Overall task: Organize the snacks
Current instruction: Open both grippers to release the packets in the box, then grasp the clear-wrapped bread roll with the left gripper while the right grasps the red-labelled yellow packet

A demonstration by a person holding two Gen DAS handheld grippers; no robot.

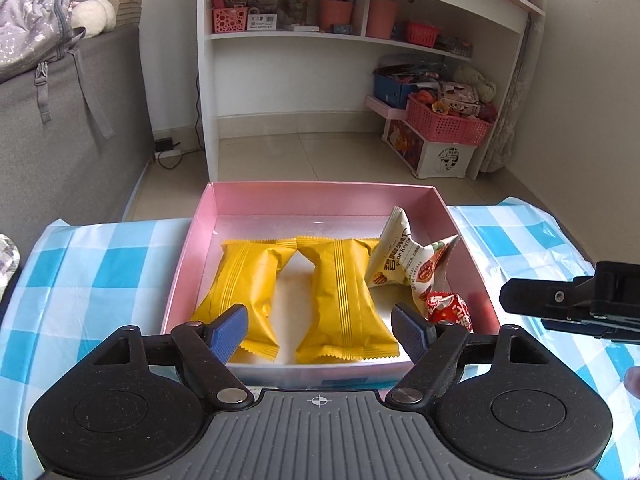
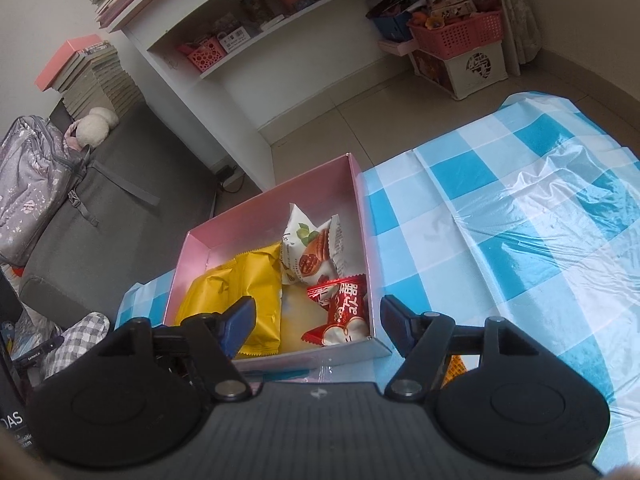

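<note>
A pink box stands on a table with a blue and white checked cloth. Inside lie two yellow packets side by side, white nut packets and a red packet at the right. My left gripper hovers over the box's near edge, open, with nothing pressed between its blue pads. My right gripper is open above the near right corner, over the red packet without touching it. It shows as a black part in the left wrist view.
Beyond the table stands a white shelf unit with pink baskets on stacked boxes. A grey sofa with a backpack is at the left. An orange item peeks out under the right gripper.
</note>
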